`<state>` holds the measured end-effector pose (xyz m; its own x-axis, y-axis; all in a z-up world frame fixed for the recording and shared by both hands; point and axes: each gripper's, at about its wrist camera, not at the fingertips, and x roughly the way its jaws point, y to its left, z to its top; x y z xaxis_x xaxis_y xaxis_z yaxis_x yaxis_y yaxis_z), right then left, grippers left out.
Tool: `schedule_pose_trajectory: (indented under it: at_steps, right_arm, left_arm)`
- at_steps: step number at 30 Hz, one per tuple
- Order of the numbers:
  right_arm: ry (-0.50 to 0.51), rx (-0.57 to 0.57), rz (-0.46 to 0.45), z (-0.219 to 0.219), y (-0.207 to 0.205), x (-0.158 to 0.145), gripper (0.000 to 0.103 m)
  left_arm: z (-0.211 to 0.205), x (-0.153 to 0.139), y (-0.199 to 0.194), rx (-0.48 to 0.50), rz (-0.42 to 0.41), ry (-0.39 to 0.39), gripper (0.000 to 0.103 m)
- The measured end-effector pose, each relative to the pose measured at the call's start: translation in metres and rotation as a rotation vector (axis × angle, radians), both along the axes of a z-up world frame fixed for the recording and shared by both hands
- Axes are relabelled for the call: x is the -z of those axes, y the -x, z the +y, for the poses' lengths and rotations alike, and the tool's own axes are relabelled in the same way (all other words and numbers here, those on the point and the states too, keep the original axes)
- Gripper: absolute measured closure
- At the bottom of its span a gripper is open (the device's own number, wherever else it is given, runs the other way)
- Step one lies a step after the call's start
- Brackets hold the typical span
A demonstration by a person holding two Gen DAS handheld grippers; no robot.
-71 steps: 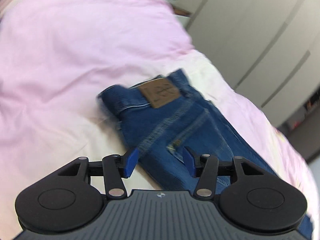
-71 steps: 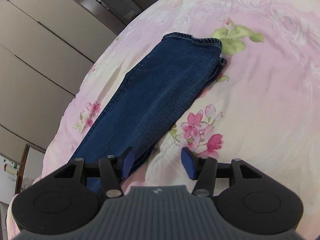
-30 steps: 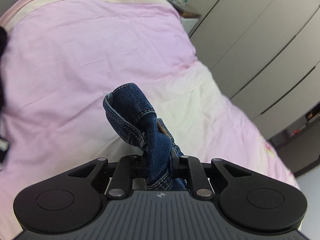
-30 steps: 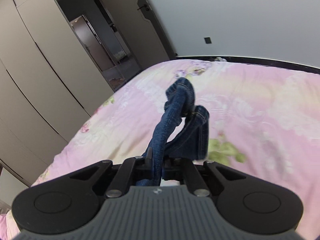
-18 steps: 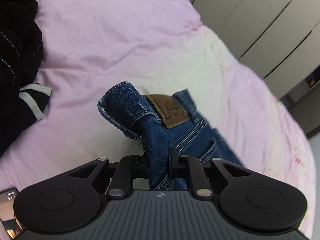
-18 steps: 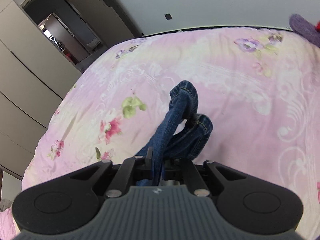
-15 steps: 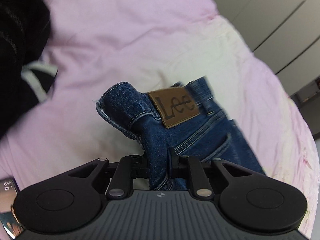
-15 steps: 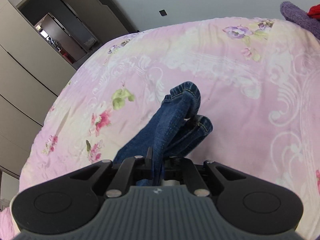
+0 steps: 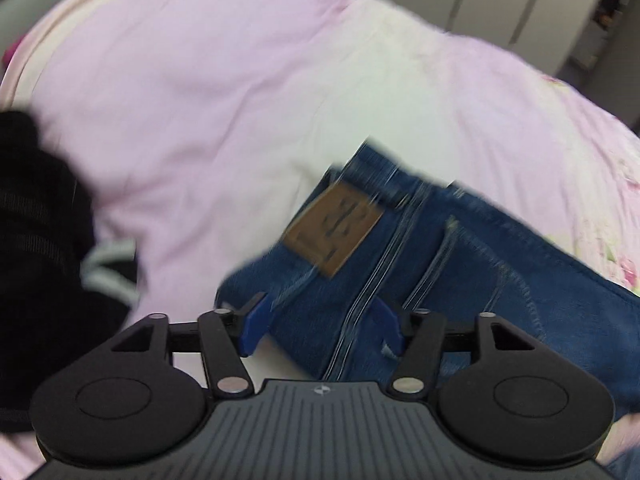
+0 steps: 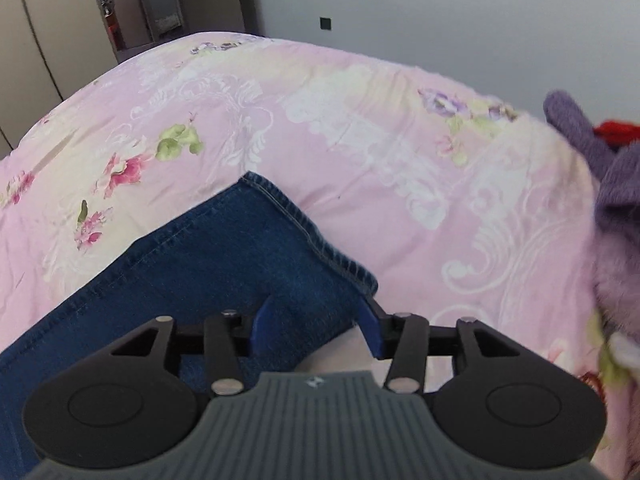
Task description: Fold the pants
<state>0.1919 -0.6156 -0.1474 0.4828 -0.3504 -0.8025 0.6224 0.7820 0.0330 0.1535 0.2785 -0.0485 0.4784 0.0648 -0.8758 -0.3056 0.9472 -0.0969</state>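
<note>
The bed [image 10: 400, 152], under its pink flowered cover, fills most of the room. The blue jeans [image 9: 460, 264] lie flat on it, waist end with the brown leather patch [image 9: 334, 228] under the left tool [image 9: 320, 326], hem end under the right tool [image 10: 316, 326]. Black clothing [image 9: 36, 240] is heaped off to one side, something purple and fuzzy [image 10: 616, 188] to the other. Both tools gape wide with their blue pads spread over the denim, gripping nothing.
</note>
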Motion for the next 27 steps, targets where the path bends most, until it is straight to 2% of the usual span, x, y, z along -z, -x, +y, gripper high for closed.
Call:
schedule_pose_trajectory:
  at_steps: [3,6,10,16,18,21,24,26,27]
  right_arm:
    - [0.041,-0.076,-0.032,0.023,-0.01,-0.019,0.052]
    - [0.047,-0.171,-0.064,0.062,-0.027,-0.03,0.045]
    - [0.022,-0.325,-0.07,0.123,-0.053,-0.025,0.045]
    - [0.062,-0.479,-0.013,0.202,-0.082,-0.005,0.045]
    - [0.079,-0.508,0.004,0.217,-0.09,0.002,0.045]
    - [0.095,-0.519,0.043,0.232,-0.106,0.012,0.045]
    - [0.085,-0.503,0.062,0.241,-0.121,0.021,0.045]
    - [0.086,-0.505,0.067,0.249,-0.128,0.025,0.045]
    - [0.091,-0.514,0.071,0.254,-0.131,0.026,0.045]
  left_arm:
    - [-0.002,-0.008,-0.03,0.077,-0.061,-0.045,0.022]
    - [0.007,0.002,-0.068,0.115,-0.056,-0.018,0.02]
    - [0.023,0.035,-0.109,0.129,-0.018,0.073,0.018]
    - [0.042,0.097,-0.135,0.149,0.044,0.169,0.011]
    - [0.049,0.109,-0.137,0.152,0.047,0.206,0.006]
    - [0.055,0.121,-0.141,0.169,0.058,0.246,0.006]
    - [0.052,0.127,-0.145,0.198,0.047,0.244,0.0]
    - [0.044,0.127,-0.146,0.228,0.025,0.217,0.0]
    - [0.038,0.126,-0.144,0.24,0.009,0.192,0.007]
